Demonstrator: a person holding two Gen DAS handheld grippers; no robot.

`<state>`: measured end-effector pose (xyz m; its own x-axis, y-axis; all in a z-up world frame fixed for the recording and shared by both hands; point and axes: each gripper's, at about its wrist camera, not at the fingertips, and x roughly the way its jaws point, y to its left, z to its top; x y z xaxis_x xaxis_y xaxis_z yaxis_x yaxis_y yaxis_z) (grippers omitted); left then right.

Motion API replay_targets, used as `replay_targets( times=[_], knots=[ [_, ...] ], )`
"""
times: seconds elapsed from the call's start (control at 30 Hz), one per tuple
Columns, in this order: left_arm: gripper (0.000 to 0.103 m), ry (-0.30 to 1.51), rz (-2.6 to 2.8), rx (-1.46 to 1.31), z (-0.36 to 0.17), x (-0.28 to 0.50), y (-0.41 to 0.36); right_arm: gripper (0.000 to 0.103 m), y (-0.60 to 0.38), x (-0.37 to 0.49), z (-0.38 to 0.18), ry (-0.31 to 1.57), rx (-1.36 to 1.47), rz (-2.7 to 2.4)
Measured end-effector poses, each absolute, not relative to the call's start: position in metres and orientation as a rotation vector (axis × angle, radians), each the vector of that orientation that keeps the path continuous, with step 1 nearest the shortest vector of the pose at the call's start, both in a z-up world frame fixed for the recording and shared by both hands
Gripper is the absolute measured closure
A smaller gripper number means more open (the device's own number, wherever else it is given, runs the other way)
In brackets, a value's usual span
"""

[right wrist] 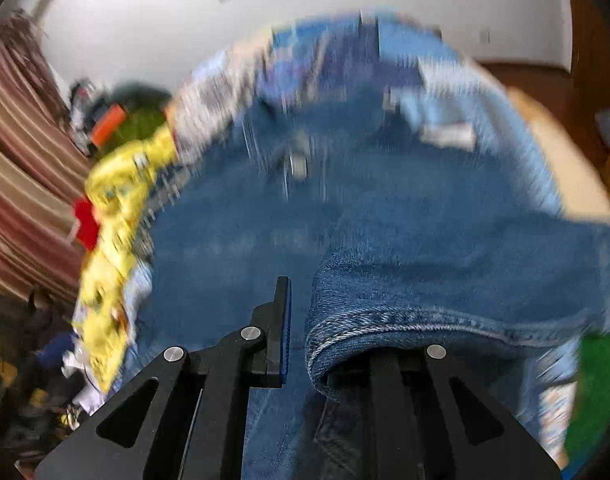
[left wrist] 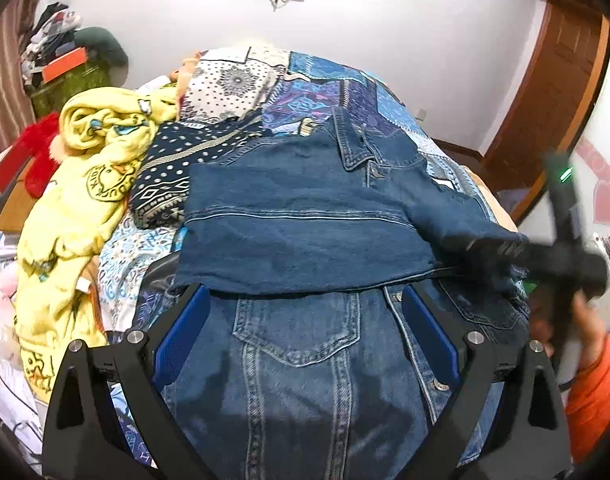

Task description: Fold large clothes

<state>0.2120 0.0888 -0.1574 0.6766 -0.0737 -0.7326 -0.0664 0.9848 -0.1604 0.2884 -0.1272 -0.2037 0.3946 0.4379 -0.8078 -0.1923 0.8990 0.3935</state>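
A blue denim jacket [left wrist: 305, 236] lies on the patterned bedspread [left wrist: 325, 92], its upper part folded over toward me. My left gripper [left wrist: 305, 300] is open just above the jacket's chest pocket, holding nothing. My right gripper [left wrist: 501, 252] shows blurred at the jacket's right edge. In the right wrist view the right gripper [right wrist: 305, 312] has a denim sleeve cuff [right wrist: 385, 320] draped over its right finger, with a gap to the left finger's blue pad [right wrist: 286, 320]. That view is motion-blurred.
A yellow printed garment [left wrist: 77, 200] is heaped on the bed's left side, next to a navy dotted cloth [left wrist: 177, 160]. Clutter and a striped curtain [left wrist: 5, 80] stand at far left. A wooden door [left wrist: 553, 92] is at right. A person's orange sleeve [left wrist: 597, 392] holds the right gripper.
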Motion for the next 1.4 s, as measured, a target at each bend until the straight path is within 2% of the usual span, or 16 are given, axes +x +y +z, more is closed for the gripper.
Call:
replay_targets(
  times=[0.1,0.13,0.27,0.5,0.67,0.87,1.07,1.33,1.4],
  knots=[
    [0.006,0.837,0.012,-0.173,-0.158,0.209,0.093,0.088,-0.124,0.288,-0.218,1.139,0.228,0.399],
    [0.006,0.837,0.017,-0.168,-0.158,0.208,0.092,0.084,-0.124,0.288,-0.219,1.148,0.221,0.41],
    [0.006,0.835,0.03,-0.162,-0.157,0.211,0.087,0.055,-0.123,0.274,-0.207,1.163,0.165,0.496],
    [0.006,0.803,-0.032,-0.041,-0.135,0.231,0.04,0.054,-0.152,0.25,-0.178,1.069,0.091,0.499],
    [0.005,0.777,-0.114,0.065,-0.121,0.251,-0.008,0.043,-0.204,0.238,-0.16,0.971,0.09,0.384],
    [0.004,0.8,-0.261,0.199,-0.123,0.283,-0.088,0.039,-0.279,0.224,-0.156,0.898,0.162,0.17],
    [0.004,0.839,-0.44,0.366,-0.146,0.303,-0.182,0.038,-0.333,0.209,-0.177,0.919,0.256,0.025],
    [0.004,1.001,-0.591,0.523,-0.225,0.327,-0.274,0.038,-0.369,0.193,-0.207,0.973,0.396,-0.083],
    [0.009,1.03,-0.578,0.541,-0.242,0.335,-0.283,0.038,-0.377,0.189,-0.21,0.976,0.412,-0.09]
  ],
)
